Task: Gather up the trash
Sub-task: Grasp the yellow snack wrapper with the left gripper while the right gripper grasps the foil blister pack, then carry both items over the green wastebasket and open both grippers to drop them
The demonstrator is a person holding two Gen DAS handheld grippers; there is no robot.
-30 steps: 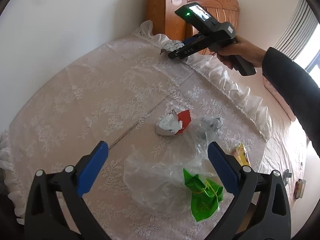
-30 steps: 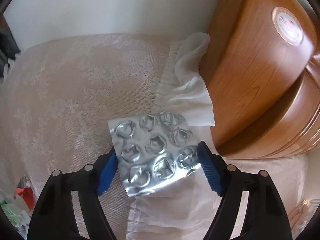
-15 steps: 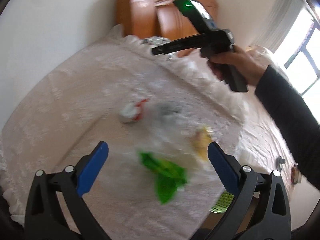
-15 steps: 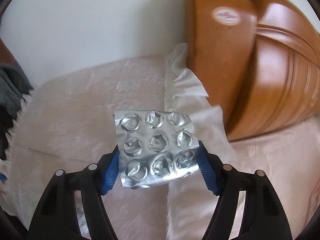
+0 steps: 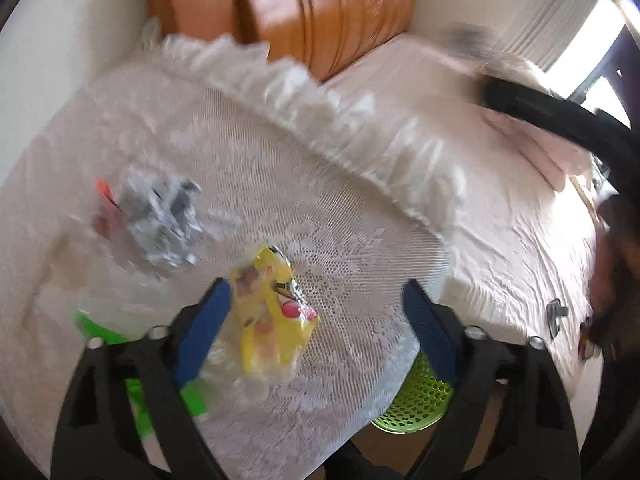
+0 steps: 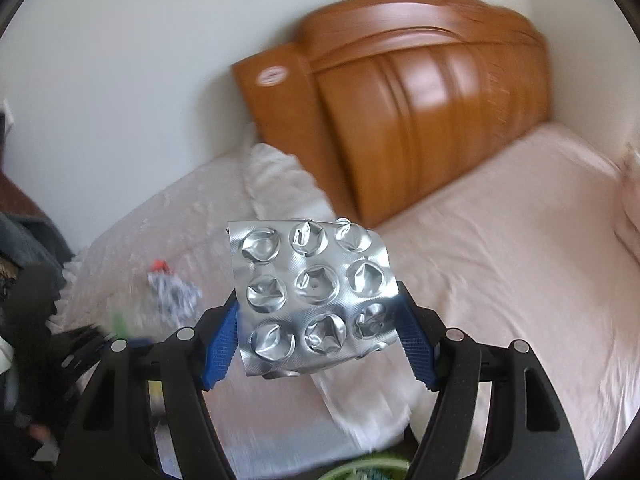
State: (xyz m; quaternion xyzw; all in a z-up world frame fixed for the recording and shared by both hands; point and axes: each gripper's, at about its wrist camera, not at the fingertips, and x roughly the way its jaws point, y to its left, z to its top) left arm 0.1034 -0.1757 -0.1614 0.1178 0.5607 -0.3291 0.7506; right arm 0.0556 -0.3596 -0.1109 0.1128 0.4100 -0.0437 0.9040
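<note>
While the right gripper (image 6: 320, 344) stays clenched on the empty blister pack (image 6: 312, 296), edge to edge across its pads, the green basket (image 6: 360, 470) lies directly below at the bed's edge. The left gripper (image 5: 316, 328), jaws just narrowing but unclamped, straddles the yellow wrapper (image 5: 272, 312), nearer its left pad.

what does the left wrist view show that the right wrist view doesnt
Only the left wrist view: a yellow wrapper on the lace cloth between the left gripper's open fingers, which have just been closing, plus green plastic and a dark sleeve.

Only the right wrist view: the right gripper shut on a silver blister pack.

Both: the wooden headboard, the pink bed, crumpled grey trash and part of a green basket.
</note>
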